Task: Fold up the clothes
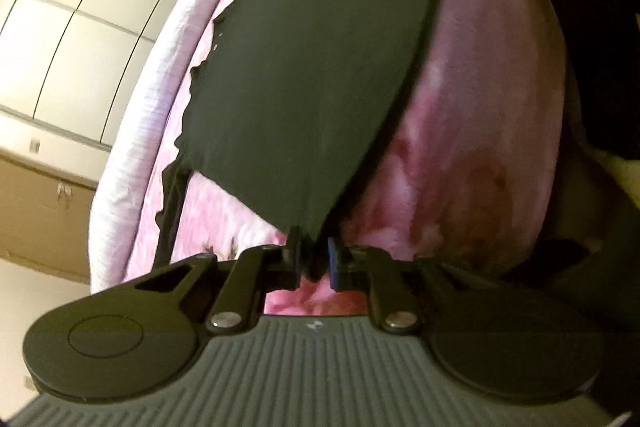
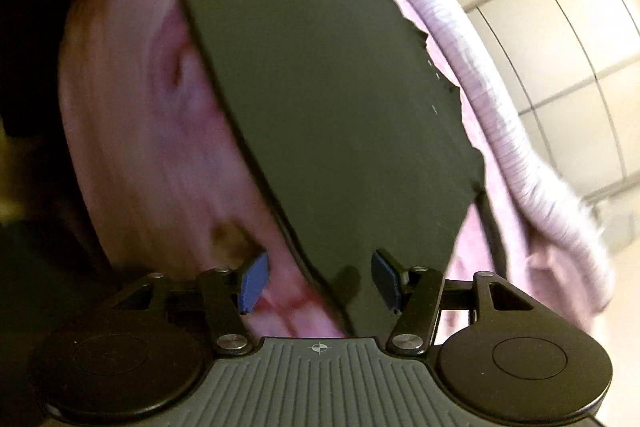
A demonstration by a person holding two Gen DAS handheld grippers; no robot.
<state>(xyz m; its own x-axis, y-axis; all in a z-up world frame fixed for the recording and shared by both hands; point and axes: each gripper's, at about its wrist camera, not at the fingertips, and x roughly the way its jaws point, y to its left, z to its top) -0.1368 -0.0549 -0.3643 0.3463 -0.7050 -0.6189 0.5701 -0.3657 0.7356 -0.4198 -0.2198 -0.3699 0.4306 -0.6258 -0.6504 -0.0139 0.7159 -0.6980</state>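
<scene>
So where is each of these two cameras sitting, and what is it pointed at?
Left wrist view: mounted on the left claw, looking along its fingers, nearly shut on a corner of the dark garment over the pink blanket.
Right wrist view: mounted on the right claw, fingers open around the garment's near corner.
Shared: the same garment, the blanket, a pale quilt and cream cabinets. No hand shows.

a pink blanket [image 1: 460, 131] covers the bed; a dark garment [image 1: 320, 75] lies flat directly on it.
</scene>
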